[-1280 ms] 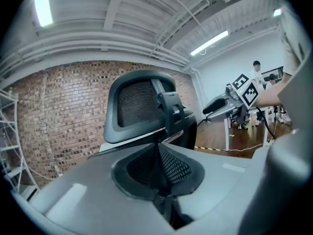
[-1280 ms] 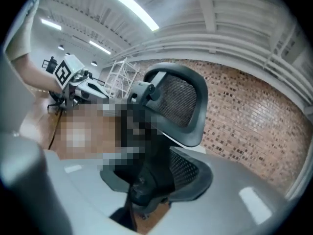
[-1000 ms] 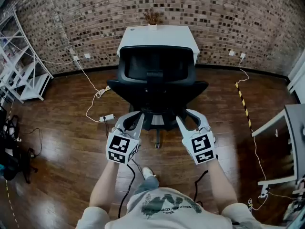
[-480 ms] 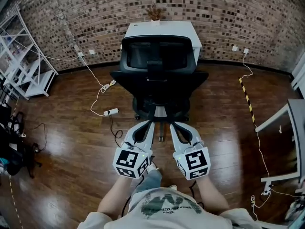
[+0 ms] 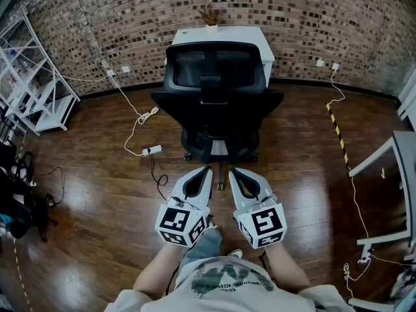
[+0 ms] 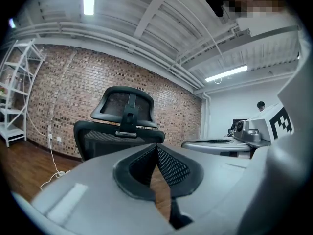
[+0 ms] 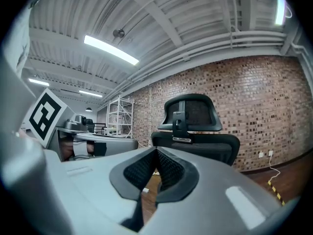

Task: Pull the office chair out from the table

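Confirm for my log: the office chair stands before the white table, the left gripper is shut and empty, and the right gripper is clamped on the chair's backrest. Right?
No: the right gripper is shut on nothing, short of the office chair, as the right gripper view shows. The chair stands before the white table; the left gripper is shut and empty.

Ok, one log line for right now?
office chair: before white table, not held | left gripper: shut, empty | right gripper: shut, empty

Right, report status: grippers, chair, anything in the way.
Both shut, empty: left gripper, right gripper, short of the office chair. Chair faces the white table. Power strip on floor left of its base.
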### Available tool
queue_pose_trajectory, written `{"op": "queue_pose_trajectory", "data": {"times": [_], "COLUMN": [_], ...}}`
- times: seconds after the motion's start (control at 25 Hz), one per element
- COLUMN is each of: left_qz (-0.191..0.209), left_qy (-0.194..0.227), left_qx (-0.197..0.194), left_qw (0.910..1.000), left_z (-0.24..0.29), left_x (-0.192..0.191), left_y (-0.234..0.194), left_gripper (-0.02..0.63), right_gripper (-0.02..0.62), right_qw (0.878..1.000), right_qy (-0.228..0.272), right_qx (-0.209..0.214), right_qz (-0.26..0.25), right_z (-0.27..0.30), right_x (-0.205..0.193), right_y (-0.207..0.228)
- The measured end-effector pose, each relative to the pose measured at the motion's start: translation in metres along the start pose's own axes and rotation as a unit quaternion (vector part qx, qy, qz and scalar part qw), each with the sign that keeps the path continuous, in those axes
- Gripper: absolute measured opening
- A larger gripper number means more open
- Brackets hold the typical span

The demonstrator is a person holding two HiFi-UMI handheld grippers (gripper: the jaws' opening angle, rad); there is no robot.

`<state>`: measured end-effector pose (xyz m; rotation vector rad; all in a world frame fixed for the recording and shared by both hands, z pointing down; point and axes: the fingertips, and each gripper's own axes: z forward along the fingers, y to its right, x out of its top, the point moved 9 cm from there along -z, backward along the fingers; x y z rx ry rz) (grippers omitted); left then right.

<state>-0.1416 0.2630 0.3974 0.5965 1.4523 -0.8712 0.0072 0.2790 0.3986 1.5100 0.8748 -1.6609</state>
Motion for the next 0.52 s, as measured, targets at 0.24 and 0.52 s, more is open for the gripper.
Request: {"op": "queue_pose_trajectory", "data": {"times": [0.24, 0.52], "left_qz": [0.000, -0.005], "left_qy": [0.005, 0.005], "left_qx": [-0.005, -0.007], "left_qw": [1.0000, 0.9999], "left_z": [-0.0024, 0.0001], "left_x": [0.0012, 0.0014], "left_y": [0.0023, 0.0070], "left_gripper": [0.016, 0.016], "right_gripper": [0.002, 0.002], "right_qw": [1.000, 1.000], "right_qy": [0.000, 0.000], "right_qx": [0.001, 0.005], "right_qz": [0.000, 0.001], "right_z": [-0.0020, -0.0052], "right_x": [-0.0007, -0.0004], "right_y": [-0.0020, 0.0009]}}
